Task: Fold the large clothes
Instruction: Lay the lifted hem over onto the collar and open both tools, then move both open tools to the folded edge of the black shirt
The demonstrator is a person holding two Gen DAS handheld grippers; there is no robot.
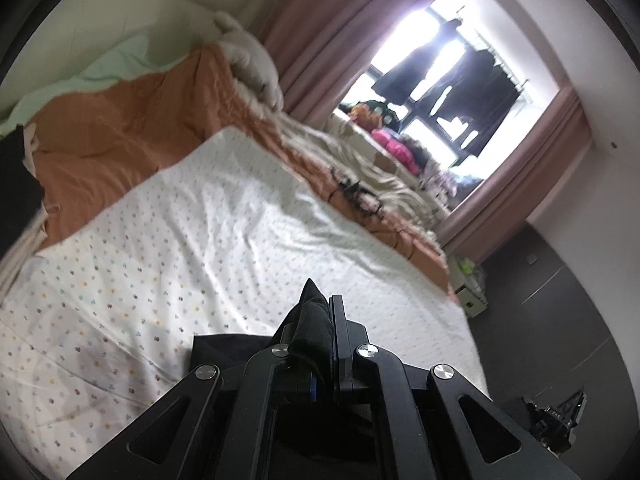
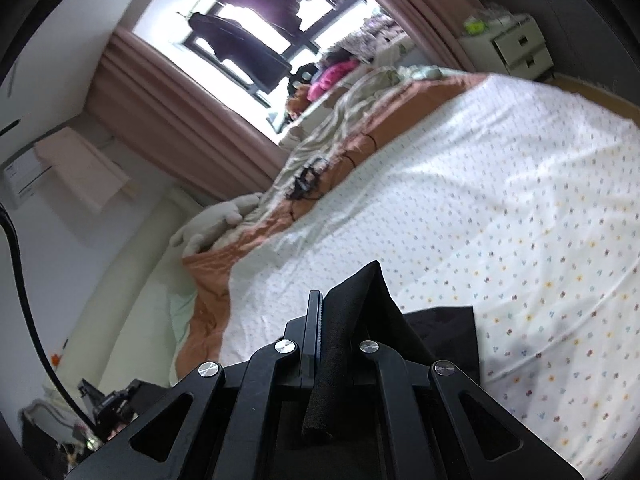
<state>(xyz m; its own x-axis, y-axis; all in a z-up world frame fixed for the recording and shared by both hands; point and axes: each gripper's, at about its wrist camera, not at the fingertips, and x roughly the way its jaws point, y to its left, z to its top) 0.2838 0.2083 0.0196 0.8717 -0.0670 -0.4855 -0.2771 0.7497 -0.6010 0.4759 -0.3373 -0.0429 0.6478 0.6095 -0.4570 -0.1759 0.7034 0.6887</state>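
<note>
Both the left gripper and right gripper clamp bunched black garment between their fingers, with the patterned sheet lying ahead and below.

black garment in black claws; white sheet dotted with small coloured flowers; orange quilt; dusty pink curtains; white plush toy; pale green pillow.
</note>
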